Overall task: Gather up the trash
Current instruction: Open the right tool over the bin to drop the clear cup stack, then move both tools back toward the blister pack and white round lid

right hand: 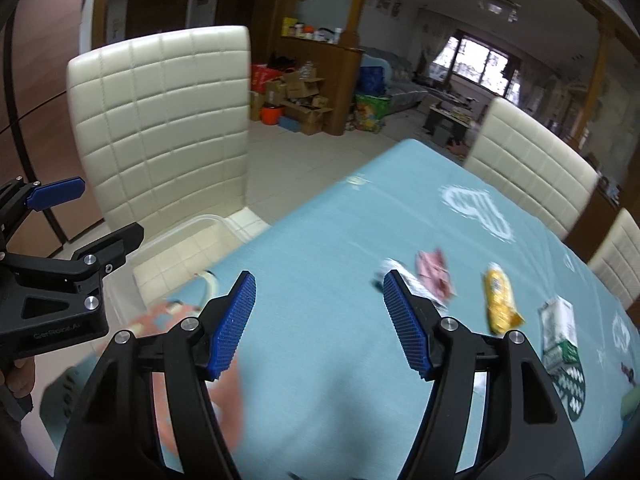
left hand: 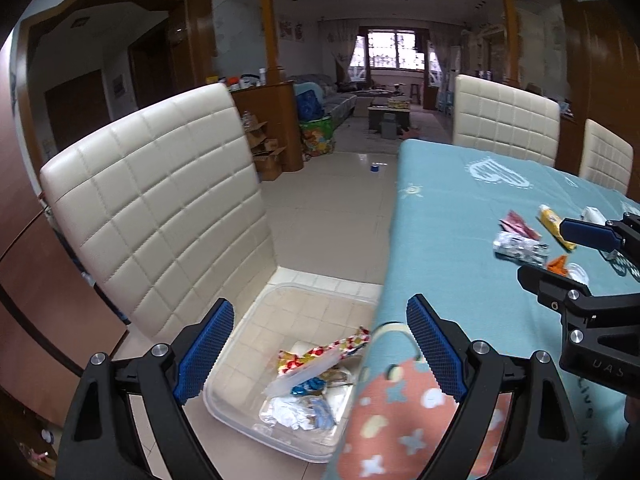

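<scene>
Crinkly foil and plastic is what is waiting on the blue tablecloth [right hand: 320, 264]: a silver wrapper [left hand: 520, 249], a pink wrapper [right hand: 434, 274], a yellow packet [right hand: 498, 300] and a small green-and-white carton [right hand: 558, 330], all lying loose near one another; the clear bin [left hand: 244, 360] is sitting on the cream chair [left hand: 160, 208] just beside the table edge, already holding wrappers and crumpled tissue. Both tongs are standing open with nothing between the pads; the left gripper [left hand: 320, 354] is hovering over the bin, the right gripper [right hand: 320, 326] over bare cloth. These scraps look feather-light, soft and slippery; I judge pinching the yellow packet across its narrow middle is looking safest, since flat foil edges are likely slipping.
</scene>
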